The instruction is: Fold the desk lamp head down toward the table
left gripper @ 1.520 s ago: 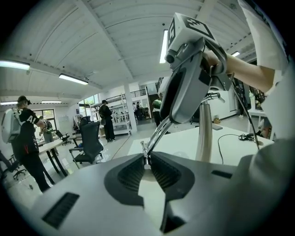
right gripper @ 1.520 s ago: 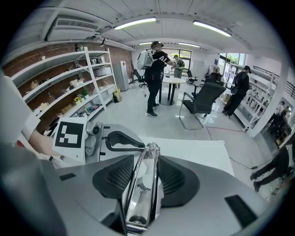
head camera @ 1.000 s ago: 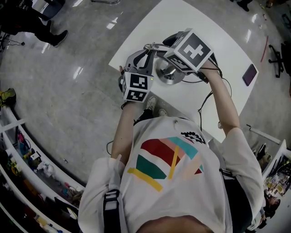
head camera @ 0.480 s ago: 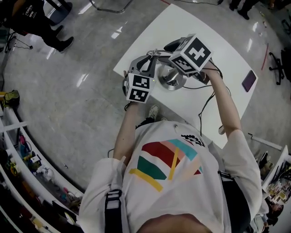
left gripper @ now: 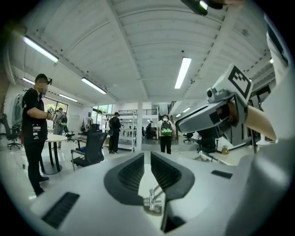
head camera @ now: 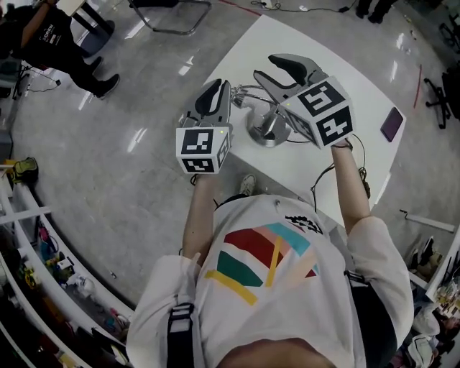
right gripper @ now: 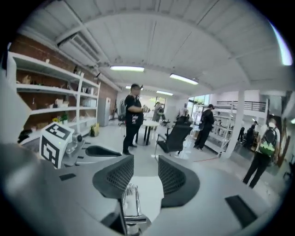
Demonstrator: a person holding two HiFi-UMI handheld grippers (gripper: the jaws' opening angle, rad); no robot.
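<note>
The desk lamp stands on the white table (head camera: 359, 79). Its round metal base (head camera: 267, 131) and thin metal arm (head camera: 243, 92) show between my two grippers, while the lamp head is hidden from me. Raised above the table's left edge, my left gripper (head camera: 215, 86) (left gripper: 147, 159) has its jaws nearly together with nothing between them. The right gripper (head camera: 264, 66) (right gripper: 145, 166) hovers over the lamp, open and empty. Both gripper views look out level across the room and do not show the lamp.
A dark purple phone (head camera: 394, 117) lies near the table's right edge. A black cable (head camera: 321, 154) runs off the table's near side. An office chair (head camera: 169, 11) and a person (head camera: 50, 29) are at the far left, shelves (head camera: 29, 273) along the lower left.
Both grippers have risen off the lamp and moved apart, the left one going left. The lamp base, covered before, now shows between them.
</note>
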